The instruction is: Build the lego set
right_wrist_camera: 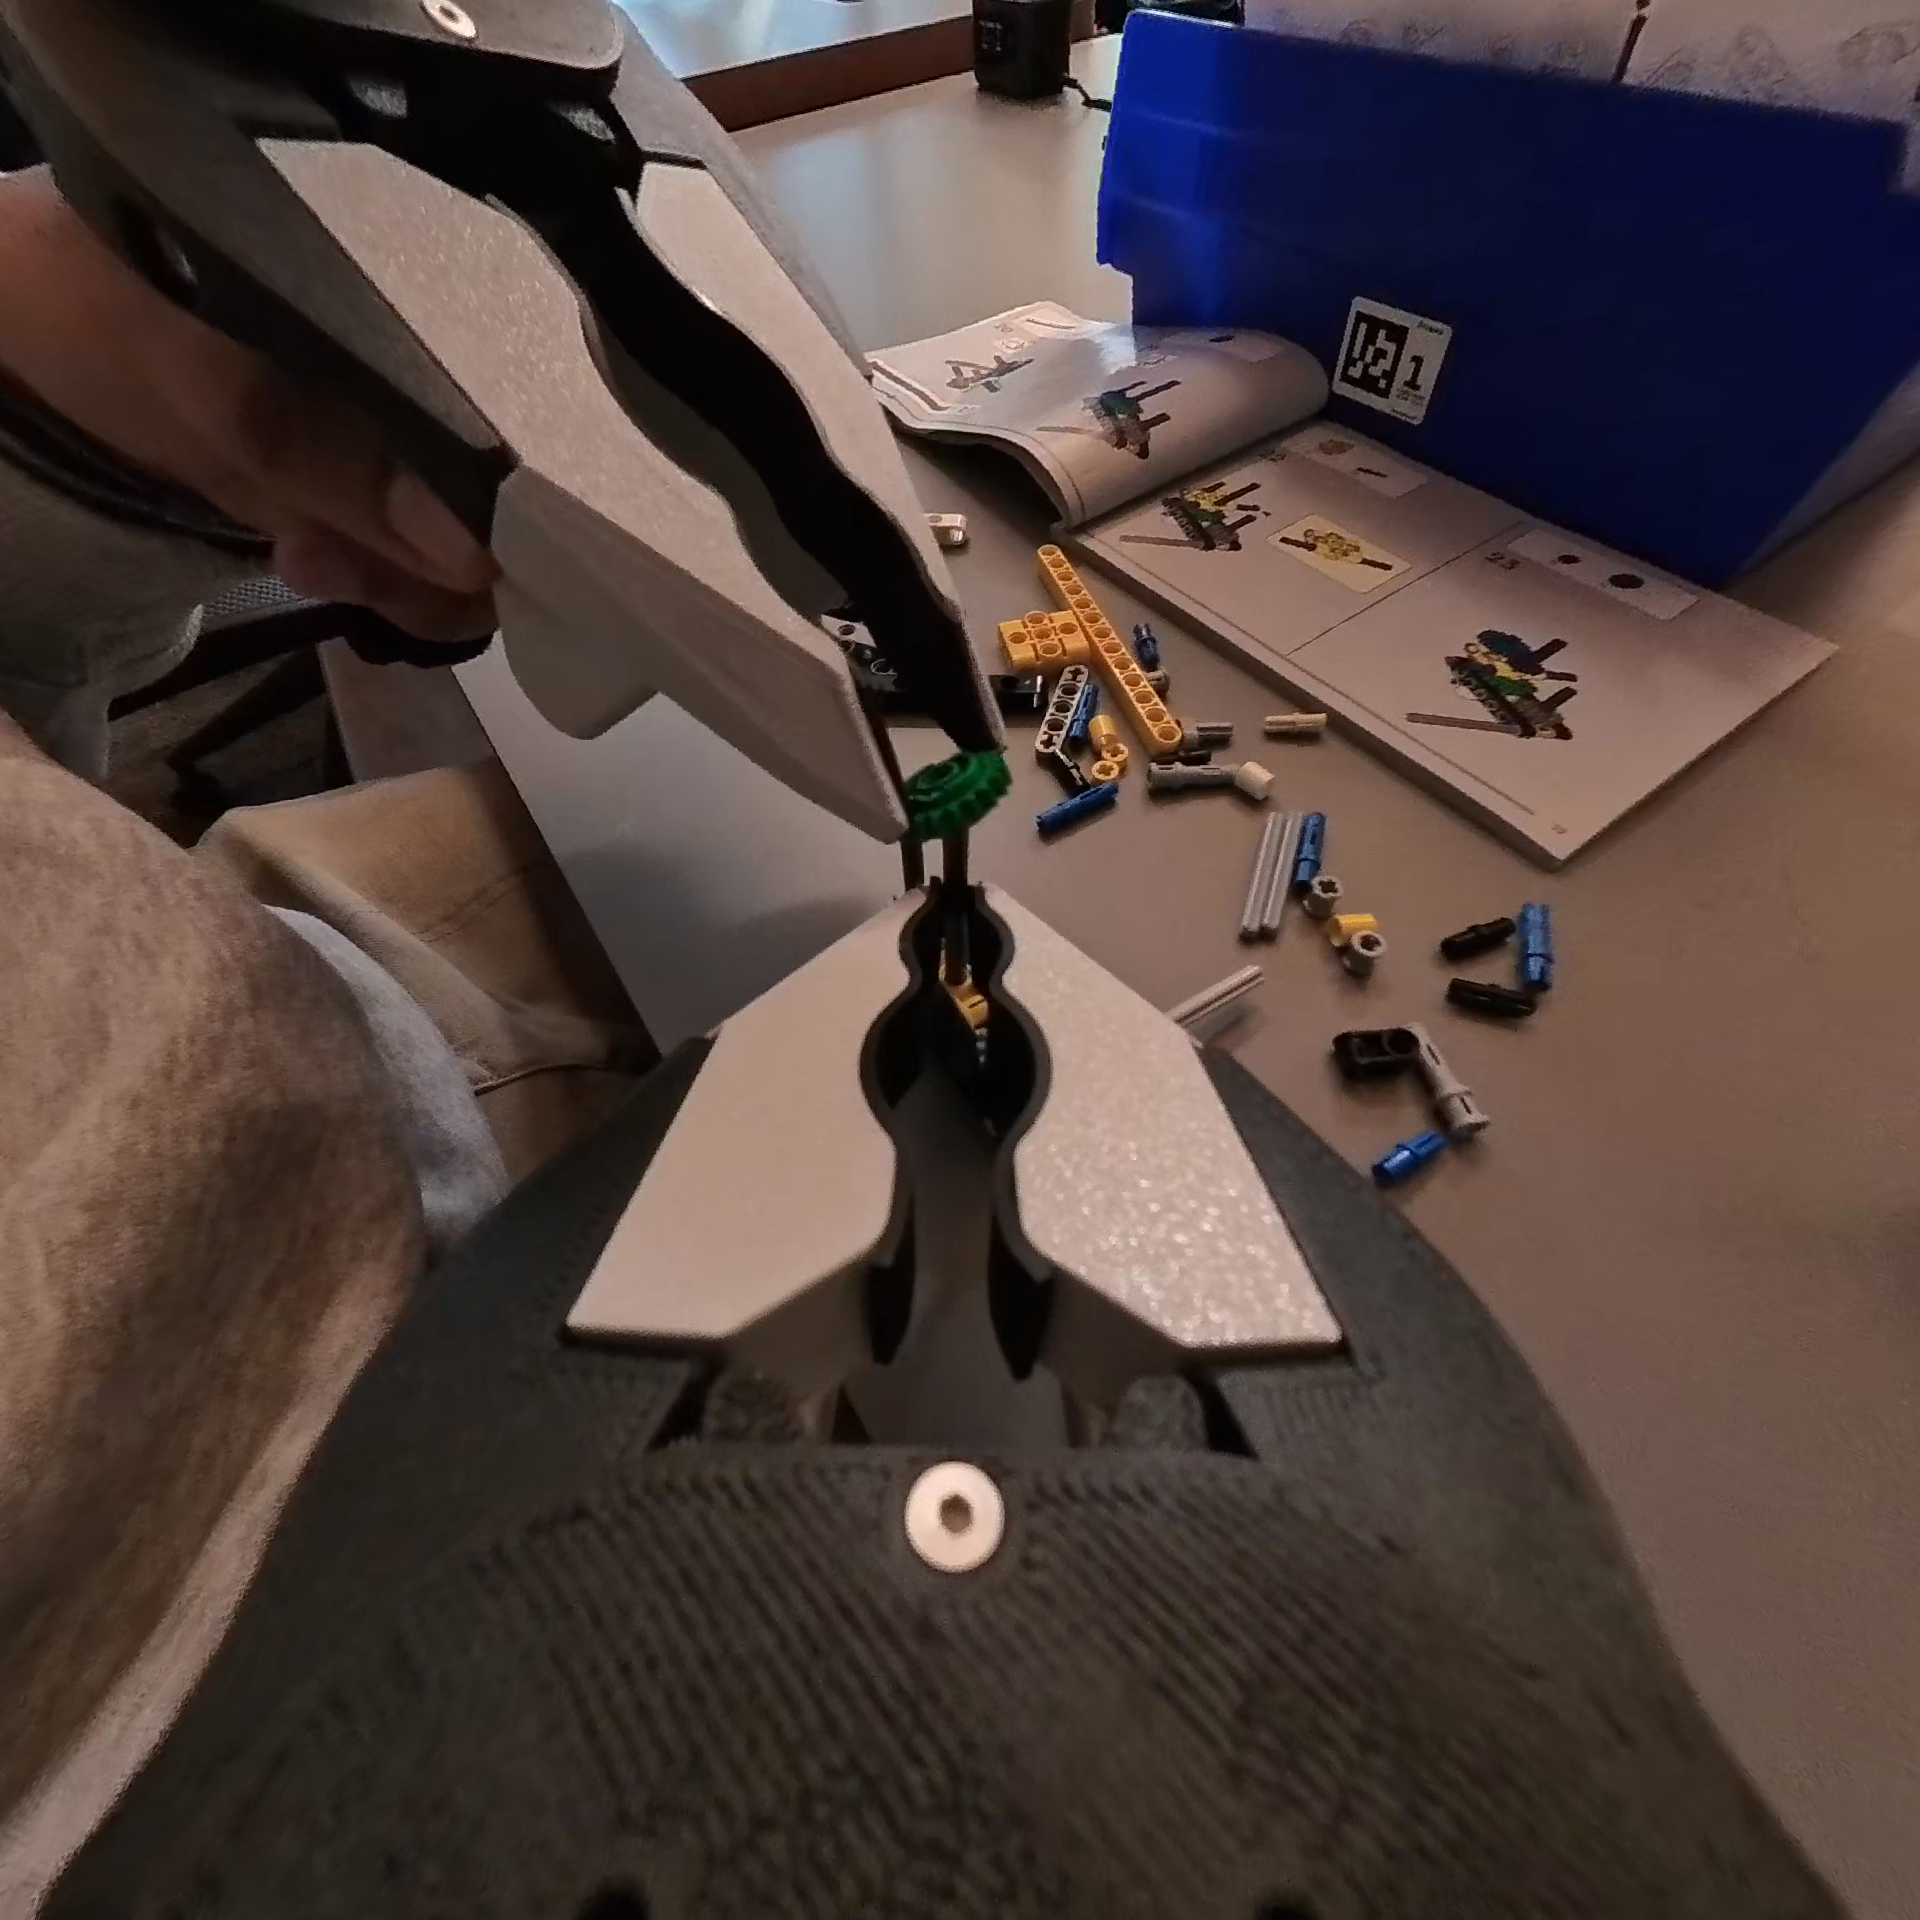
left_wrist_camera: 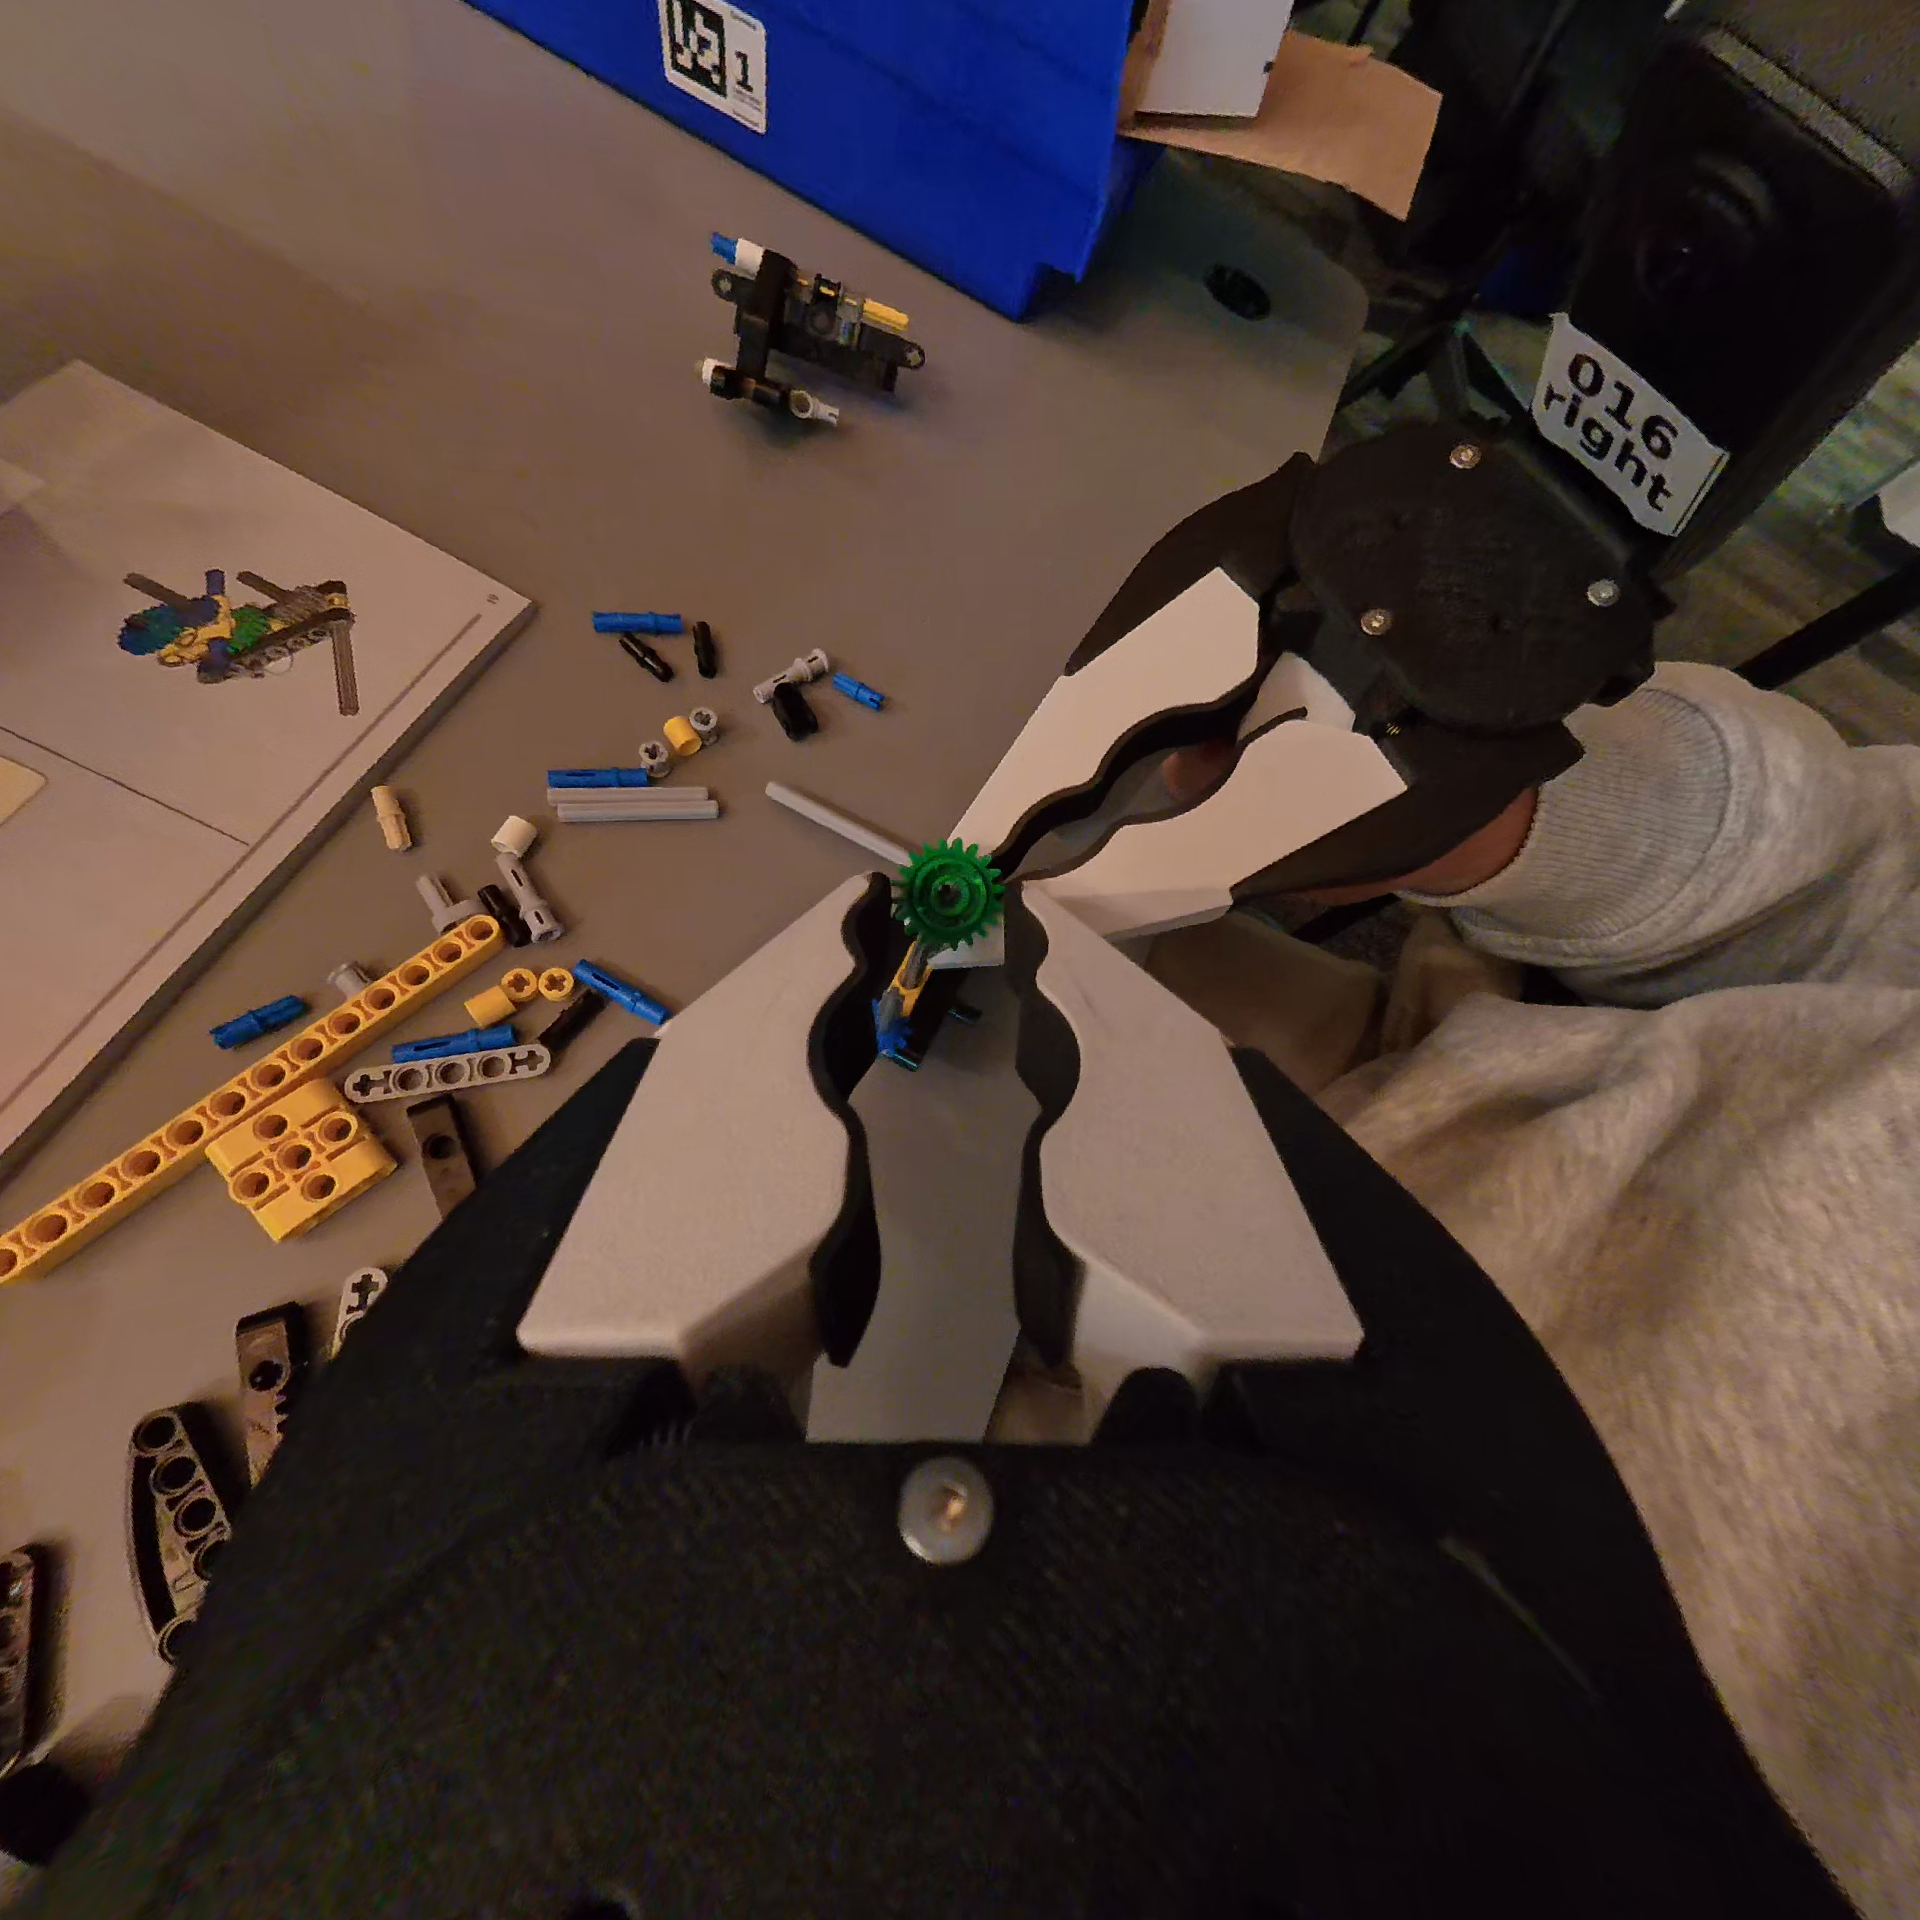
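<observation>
Nearest us in the left wrist view, our left claw point(left_wrist_camera: 940, 914) is drawn in narrow at its tips, pinching the green gear point(left_wrist_camera: 948, 889). Below the gear a thin axle with a yellow bush and a blue piece point(left_wrist_camera: 902, 1006) runs down between the fingers. Our right claw point(left_wrist_camera: 1013, 868) comes in from the upper right, tips nearly together and meeting the gear's rim; we judge it grips the axle rather than the gear. The small assembly hangs in the air over the tabletop point(left_wrist_camera: 520, 416) edge, close to our lap, probably so both claws can press along one line. Loose pins, the long yellow beam point(left_wrist_camera: 260, 1081), the open instruction booklet point(left_wrist_camera: 208, 748) and a black sub-assembly point(left_wrist_camera: 805, 327) lie well apart to the left, with a blue bin point(left_wrist_camera: 935, 125) beyond them.

In the right wrist view, our right claw point(right_wrist_camera: 951, 896) is closed narrow on the dark axle point(right_wrist_camera: 954, 940), the yellow bush lying just inside its fingers. The left claw point(right_wrist_camera: 940, 784) slopes down from the upper left, one hand point(right_wrist_camera: 343, 488) around its grip, tips on the gear point(right_wrist_camera: 954, 788). The two tools meet roughly at right angles, which suits seating the gear along the axle.
</observation>
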The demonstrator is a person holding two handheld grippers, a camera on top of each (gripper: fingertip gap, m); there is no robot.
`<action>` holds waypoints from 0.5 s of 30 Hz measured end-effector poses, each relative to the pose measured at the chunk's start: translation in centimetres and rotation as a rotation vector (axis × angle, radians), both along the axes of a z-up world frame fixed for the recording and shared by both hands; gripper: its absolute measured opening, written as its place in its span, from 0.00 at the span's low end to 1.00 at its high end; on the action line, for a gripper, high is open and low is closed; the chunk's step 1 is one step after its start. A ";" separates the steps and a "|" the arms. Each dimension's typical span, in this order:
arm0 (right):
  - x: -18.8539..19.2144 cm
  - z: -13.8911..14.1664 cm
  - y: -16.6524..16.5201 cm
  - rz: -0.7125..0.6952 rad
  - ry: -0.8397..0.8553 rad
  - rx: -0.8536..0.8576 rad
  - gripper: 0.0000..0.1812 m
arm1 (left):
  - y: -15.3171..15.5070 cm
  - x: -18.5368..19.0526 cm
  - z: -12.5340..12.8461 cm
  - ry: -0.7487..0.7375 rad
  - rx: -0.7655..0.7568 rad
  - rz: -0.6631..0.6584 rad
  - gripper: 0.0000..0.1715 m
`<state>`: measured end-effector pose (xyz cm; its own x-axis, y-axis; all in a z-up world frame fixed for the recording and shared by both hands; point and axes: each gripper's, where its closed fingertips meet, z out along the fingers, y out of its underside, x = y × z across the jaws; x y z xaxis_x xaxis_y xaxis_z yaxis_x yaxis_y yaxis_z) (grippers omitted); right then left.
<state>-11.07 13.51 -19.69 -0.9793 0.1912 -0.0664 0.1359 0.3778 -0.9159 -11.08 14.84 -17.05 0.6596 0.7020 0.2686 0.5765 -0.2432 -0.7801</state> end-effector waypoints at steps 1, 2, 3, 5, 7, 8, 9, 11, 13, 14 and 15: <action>0.0 0.0 0.0 0.000 0.002 0.000 0.01 | 0.0 0.0 0.0 0.000 -0.001 0.002 0.11; 0.0 0.0 0.0 0.001 0.003 0.001 0.01 | 0.1 0.0 0.0 0.000 0.000 0.003 0.11; 0.0 0.0 0.0 0.002 0.004 0.001 0.01 | 0.1 0.0 0.0 -0.001 0.000 0.004 0.11; 0.1 0.0 0.0 0.002 0.007 0.001 0.01 | 0.1 0.0 -0.1 0.001 -0.001 0.007 0.11; 0.1 0.0 0.0 0.002 0.009 0.002 0.01 | 0.1 0.0 0.0 0.002 0.002 0.009 0.11; 0.1 0.0 0.0 0.002 0.011 0.002 0.01 | 0.1 0.0 -0.1 0.002 0.003 0.009 0.11; 0.1 0.0 0.0 0.003 0.011 0.002 0.01 | 0.1 0.0 -0.1 0.004 0.002 0.009 0.11; 0.1 0.0 0.0 0.002 0.013 0.002 0.01 | 0.2 -0.1 -0.1 0.008 0.002 0.009 0.11; 0.1 0.0 0.0 0.002 0.012 0.002 0.01 | 0.2 0.0 -0.2 0.008 -0.003 0.008 0.11; 0.1 0.0 0.0 0.002 0.011 0.001 0.01 | 0.1 0.0 -0.3 0.006 -0.010 0.006 0.11; 0.1 0.0 0.0 0.003 0.011 0.001 0.01 | 0.1 0.0 -0.4 0.007 -0.020 0.004 0.11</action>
<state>-11.01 13.52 -19.67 -0.9805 0.1886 -0.0555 0.1249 0.3792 -0.9169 -11.05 14.99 -17.46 0.6587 0.7096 0.2503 0.5723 -0.2566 -0.7789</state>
